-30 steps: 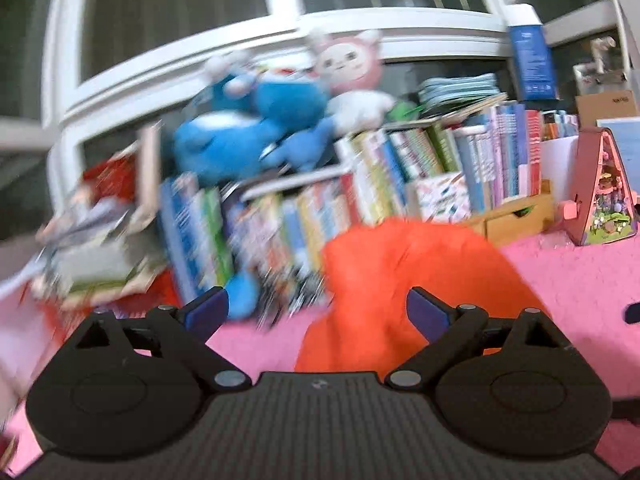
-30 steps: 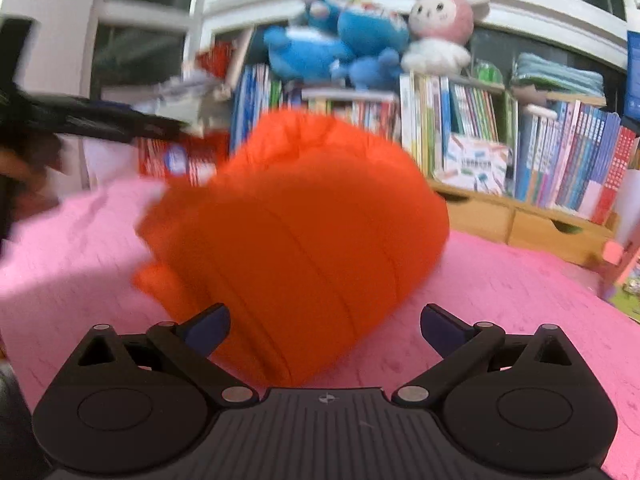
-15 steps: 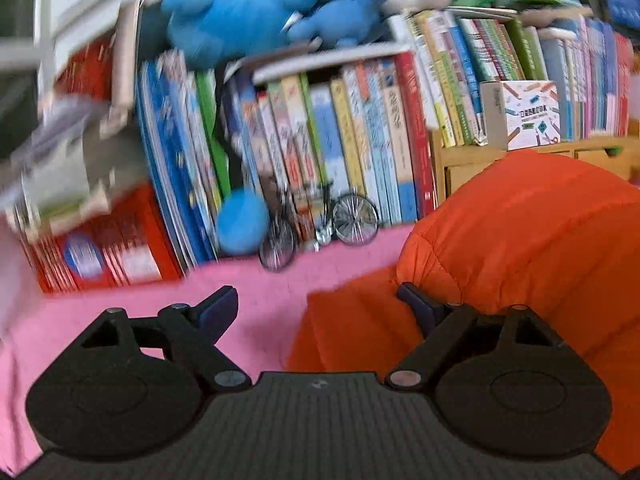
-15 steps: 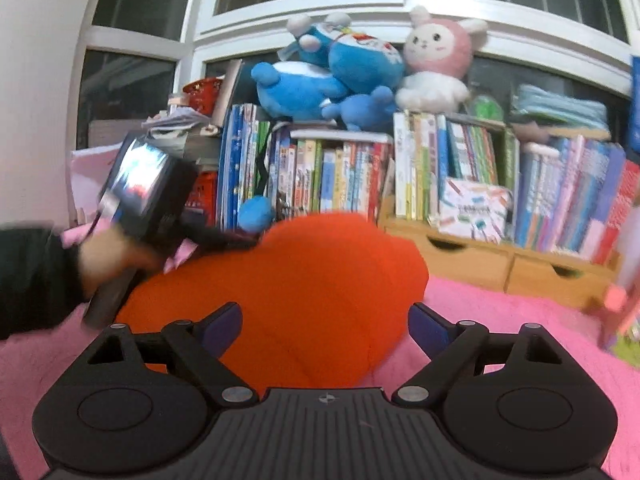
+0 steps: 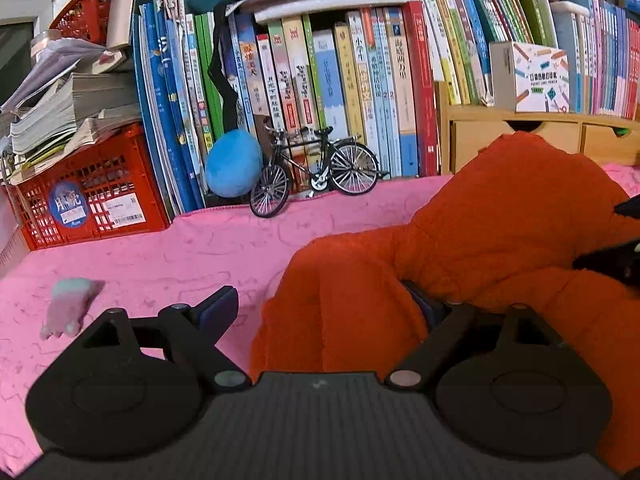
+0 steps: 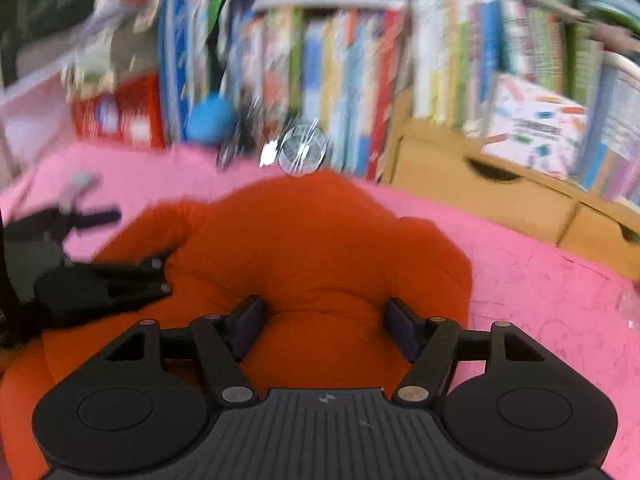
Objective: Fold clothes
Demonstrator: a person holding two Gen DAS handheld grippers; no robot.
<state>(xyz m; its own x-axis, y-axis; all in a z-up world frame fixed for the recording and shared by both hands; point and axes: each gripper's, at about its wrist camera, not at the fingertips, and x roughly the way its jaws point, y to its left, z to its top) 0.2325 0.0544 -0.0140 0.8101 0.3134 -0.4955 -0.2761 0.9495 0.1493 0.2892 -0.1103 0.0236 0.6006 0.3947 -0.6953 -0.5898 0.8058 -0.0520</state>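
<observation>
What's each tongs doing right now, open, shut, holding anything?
Left tongs: open, orange garment bunched between its fingers, right finger buried in a fold, not clamped.
Right tongs: open, straddling a hump of the garment, not gripping.

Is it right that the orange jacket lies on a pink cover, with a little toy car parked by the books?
Not quite: it is a model bicycle, not a car, as the left wrist view shows. The orange jacket does lie on the pink cover.

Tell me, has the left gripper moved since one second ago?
Yes. The left gripper has come down toward the pink cover; the books now stand higher and nearer.
</observation>
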